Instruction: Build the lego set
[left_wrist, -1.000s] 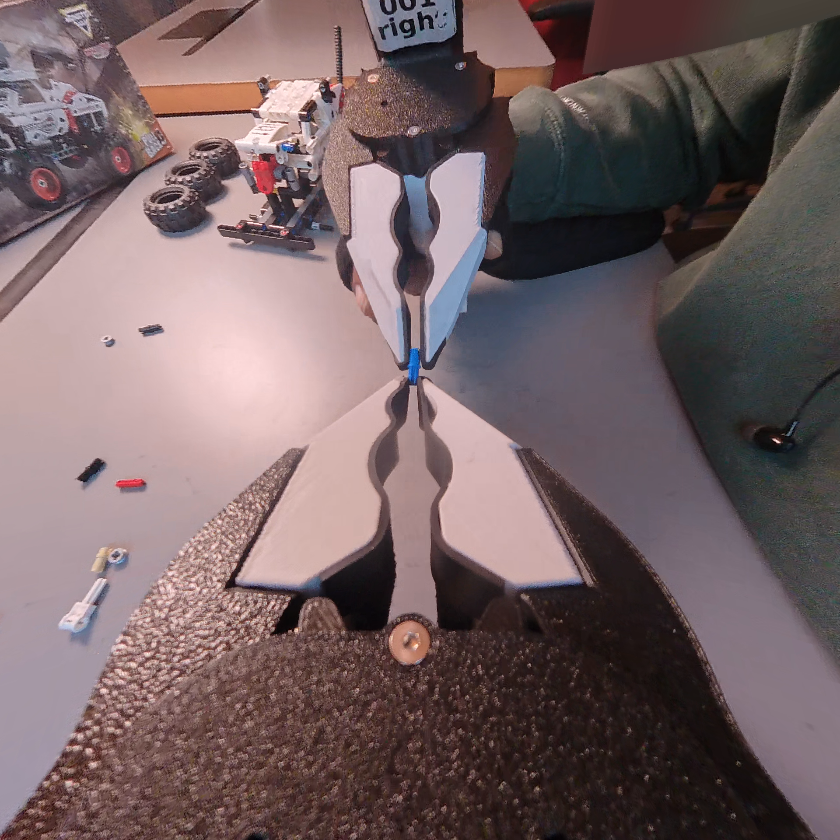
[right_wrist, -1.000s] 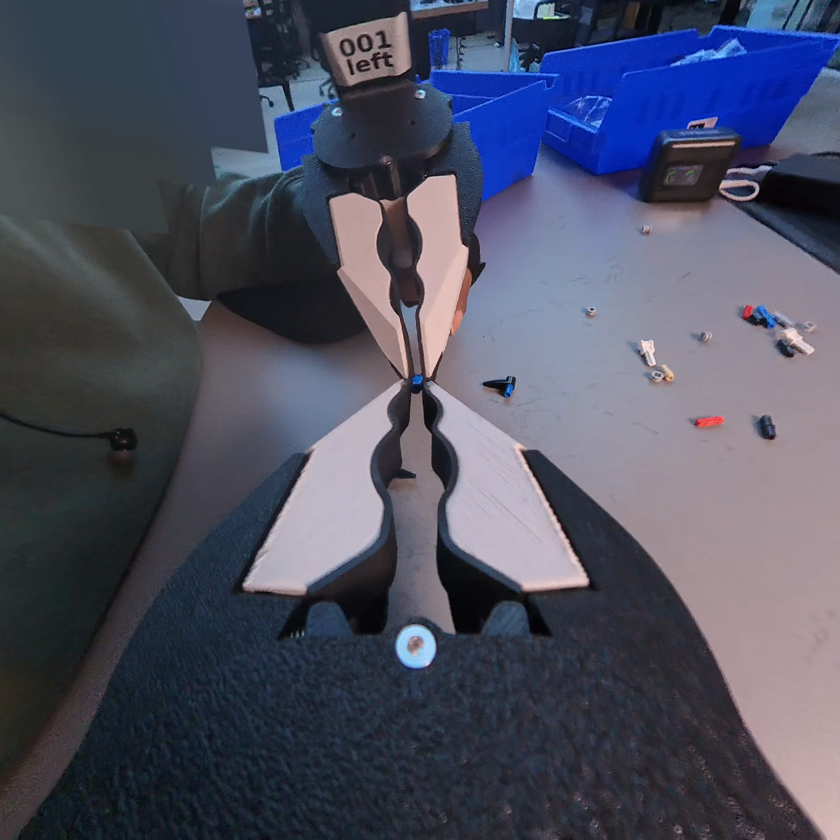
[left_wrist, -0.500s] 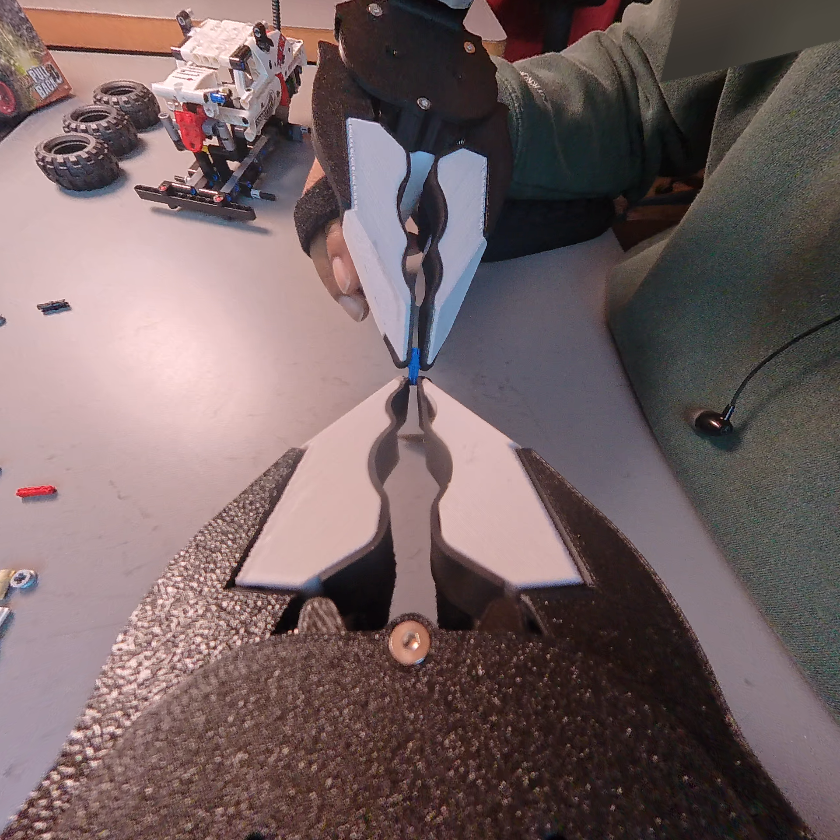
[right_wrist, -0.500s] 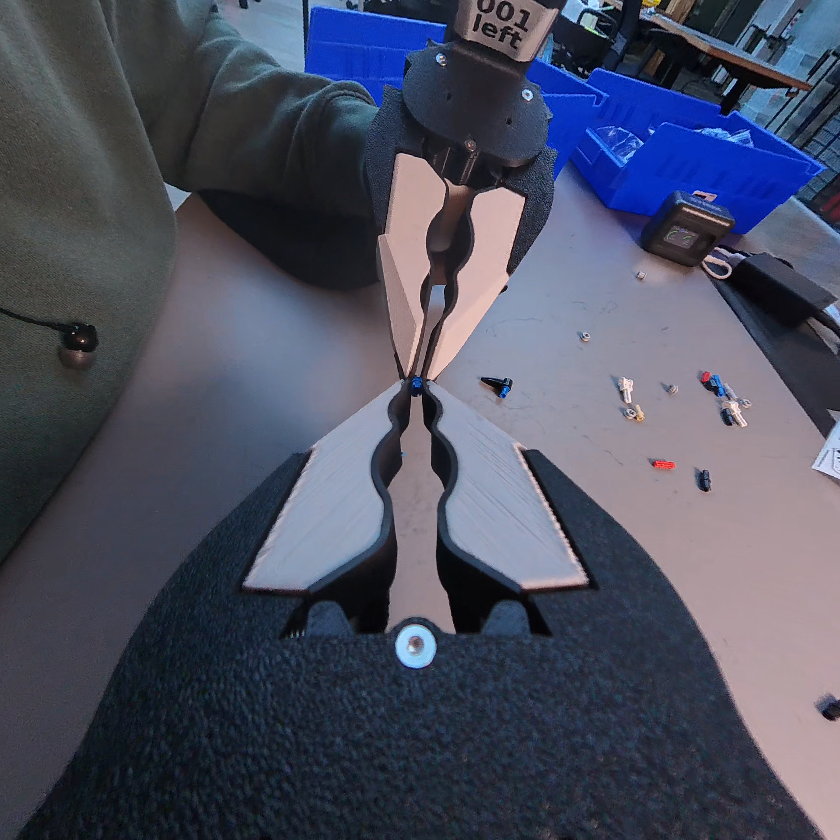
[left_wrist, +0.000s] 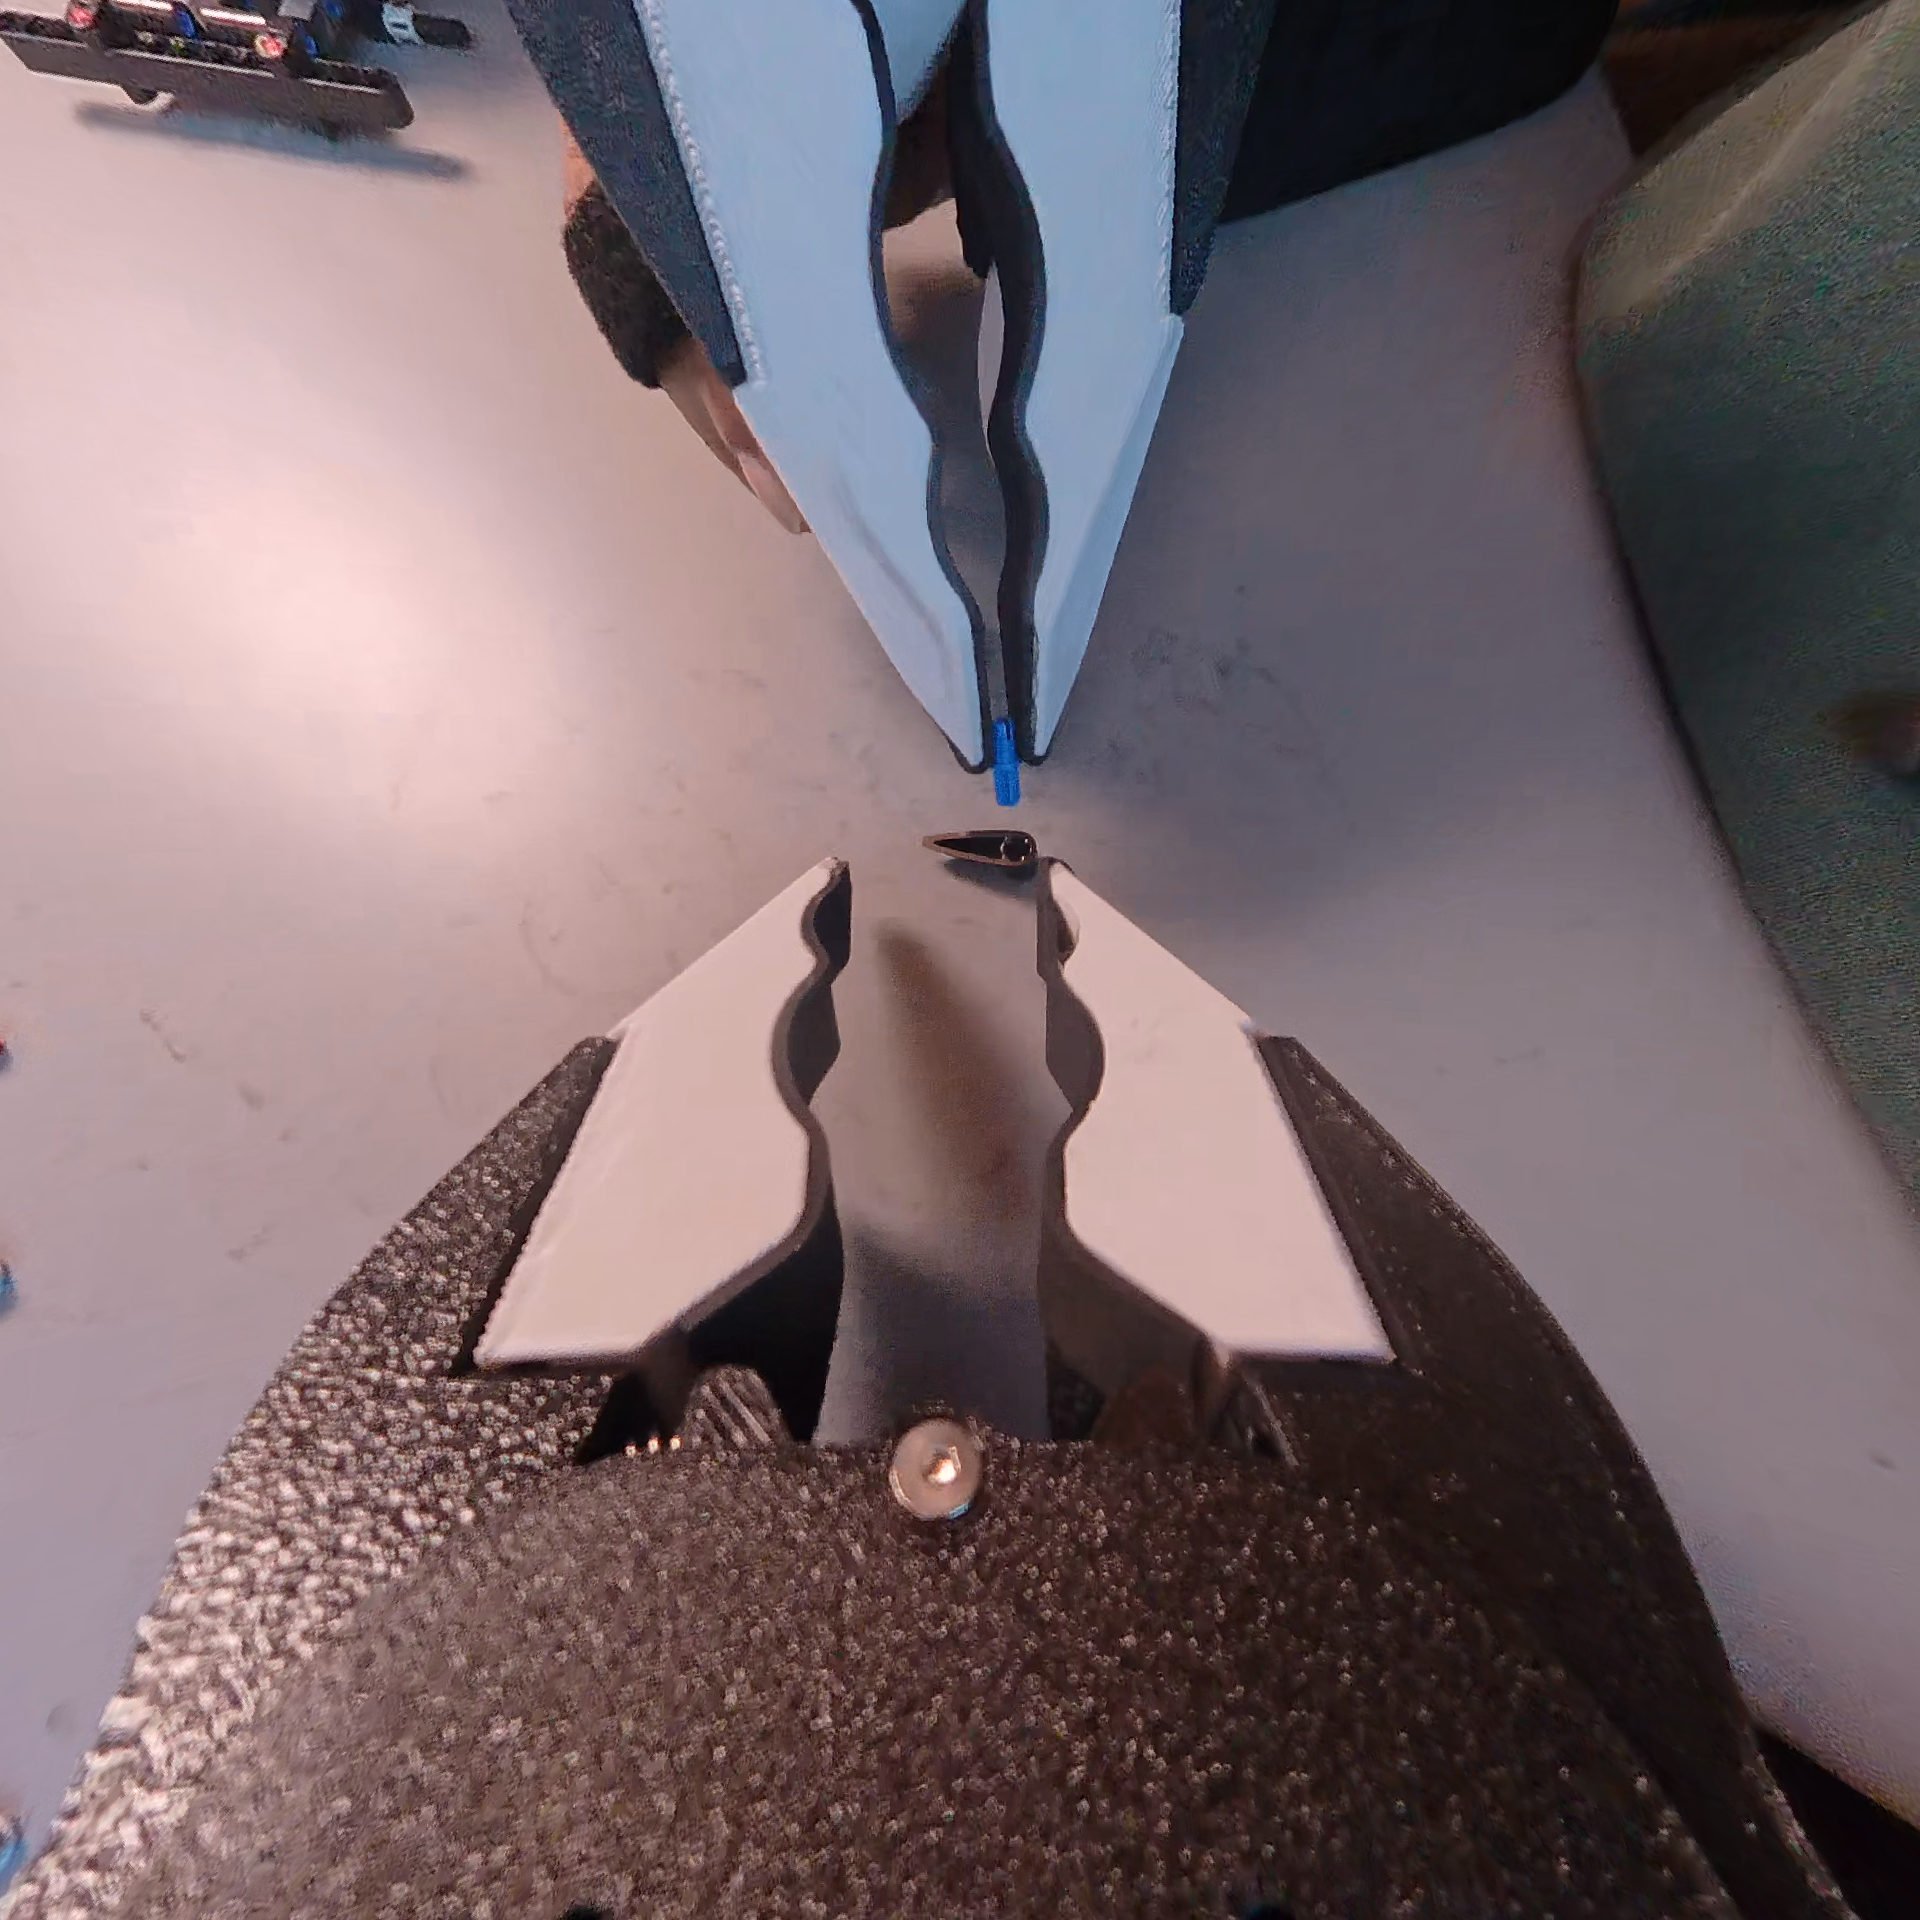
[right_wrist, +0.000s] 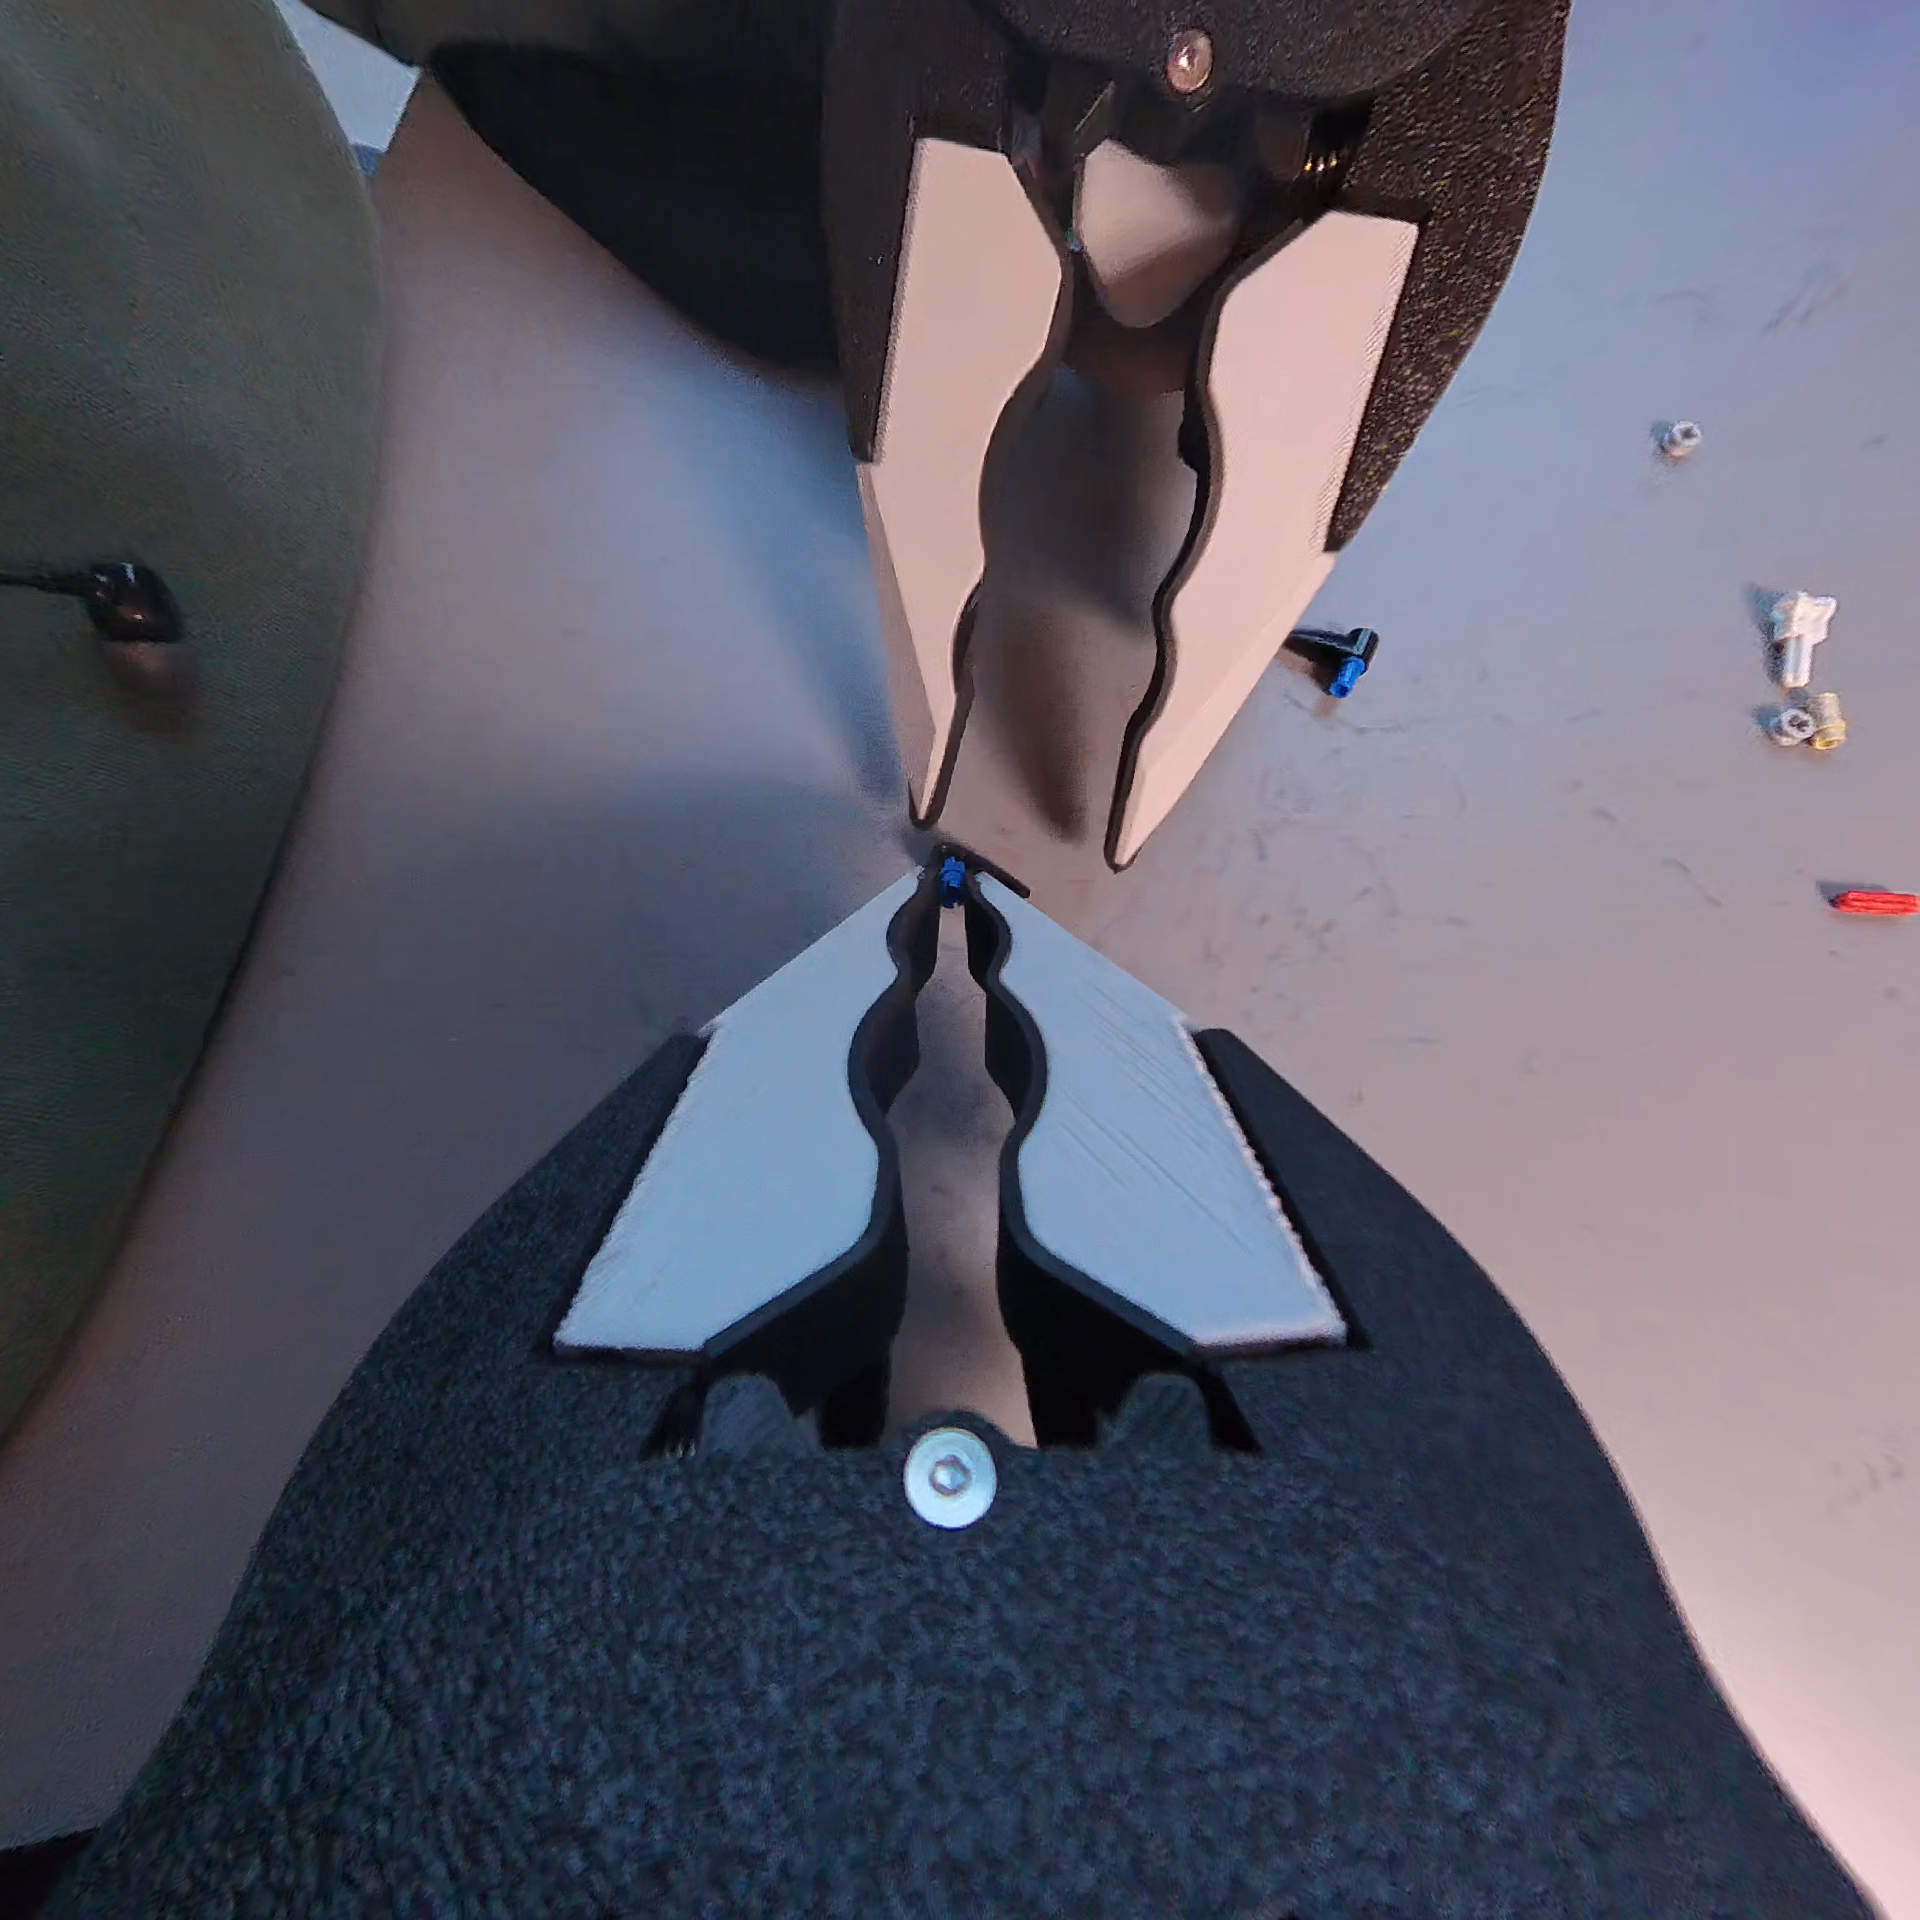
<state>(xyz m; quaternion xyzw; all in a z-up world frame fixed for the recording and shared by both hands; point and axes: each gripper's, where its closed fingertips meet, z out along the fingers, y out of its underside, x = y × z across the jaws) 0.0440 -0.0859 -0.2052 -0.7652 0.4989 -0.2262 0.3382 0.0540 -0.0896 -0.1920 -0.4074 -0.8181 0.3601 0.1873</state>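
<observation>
**Blue pin pinched in my right jaws, left jaws wide open**

My right gripper (right_wrist: 948, 896) has its jaws drawn almost together, with only a small blue pin (right_wrist: 948, 883) between the tips. The pin is a short, ribbed, bright blue peg. About half of it pokes out past my fingertips, over the grey table (right_wrist: 1455, 1039).

My left gripper (left_wrist: 943, 878) stands tip to tip with the right one. Its jaws are spread well apart and grip nothing. Just beyond its tips sits a small black tapered piece (left_wrist: 982, 847), pointed at one end and with a round hole at the other. It is close under the pin, with a gap between them. I cannot tell whether it rests on the table or touches my left fingertip.

The left wrist view alone shows the pin from the side, held by the right gripper (left_wrist: 1004, 764). It also shows the black beam base of the part-built model (left_wrist: 208, 73) at the top left and a person's fingertip (left_wrist: 753, 452) beside the gripper.

The right wrist view alone shows the loose parts off to the right. There is a black piece with a blue end (right_wrist: 1335, 655), a white connector (right_wrist: 1797, 629), a grey bush touching a tan one (right_wrist: 1808, 722), and a red pin (right_wrist: 1870, 901). On the left a black earbud (right_wrist: 130, 613) hangs against a green garment (right_wrist: 156, 312).
</observation>
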